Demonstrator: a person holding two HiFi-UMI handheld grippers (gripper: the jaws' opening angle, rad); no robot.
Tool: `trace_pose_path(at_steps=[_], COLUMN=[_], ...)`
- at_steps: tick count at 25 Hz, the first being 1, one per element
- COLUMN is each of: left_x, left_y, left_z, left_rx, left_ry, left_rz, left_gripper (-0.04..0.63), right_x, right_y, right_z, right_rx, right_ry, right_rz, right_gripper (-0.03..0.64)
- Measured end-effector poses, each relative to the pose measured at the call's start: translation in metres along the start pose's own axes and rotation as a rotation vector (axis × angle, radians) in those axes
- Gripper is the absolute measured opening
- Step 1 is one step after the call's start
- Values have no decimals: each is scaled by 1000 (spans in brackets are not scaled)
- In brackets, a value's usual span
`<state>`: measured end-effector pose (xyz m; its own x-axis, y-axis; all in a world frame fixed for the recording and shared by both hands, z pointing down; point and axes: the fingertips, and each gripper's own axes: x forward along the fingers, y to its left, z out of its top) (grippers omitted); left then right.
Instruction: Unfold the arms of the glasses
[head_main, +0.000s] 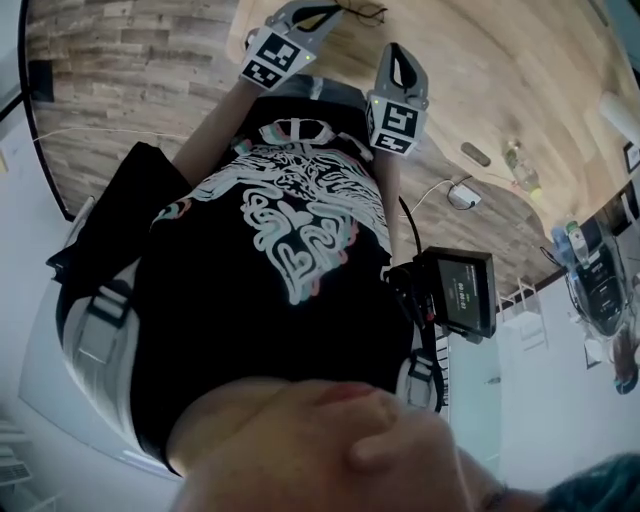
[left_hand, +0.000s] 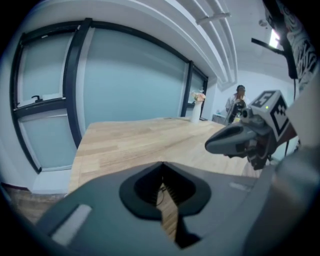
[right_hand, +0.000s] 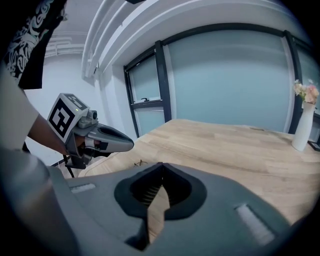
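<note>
Wood table (head_main: 480, 60) bears glasses (head_main: 360, 12); left gripper (head_main: 318, 12) beside them, right gripper (head_main: 398, 52) near, both closed empty: we open first.

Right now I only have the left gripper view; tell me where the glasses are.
Observer: In the right gripper view the glasses lie on the wooden table, just past the tip of the left gripper and seemingly clear of it.
Operator: Now check the other gripper's jaws.
Observer: The right gripper has its jaws together, with nothing between them, only table showing through the gap.
</note>
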<state>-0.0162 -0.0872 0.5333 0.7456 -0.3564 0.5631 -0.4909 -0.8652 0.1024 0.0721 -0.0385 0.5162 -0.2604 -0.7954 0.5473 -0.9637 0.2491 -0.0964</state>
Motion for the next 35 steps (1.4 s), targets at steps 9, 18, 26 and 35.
trace_pose_path(at_steps=[9,18,26,35], left_x=[30,59,95,105], left_y=[-4,5,-8,-32], left_z=[-6,0,-19,-46], left_rx=[71,115,195,417], left_ry=[49,122,173,237], left_rz=[-20,14,-53,-135], left_gripper=[-11,-11,31,31], right_x=[26,52,84,102], right_y=[-16,-24,-36,-25], right_z=[-14,-34,-53,-59], right_rx=[-29,-25,-40,-144], right_ry=[41,101,153,172], right_rz=[21,55,88,113], right_gripper=[0,0,0,0])
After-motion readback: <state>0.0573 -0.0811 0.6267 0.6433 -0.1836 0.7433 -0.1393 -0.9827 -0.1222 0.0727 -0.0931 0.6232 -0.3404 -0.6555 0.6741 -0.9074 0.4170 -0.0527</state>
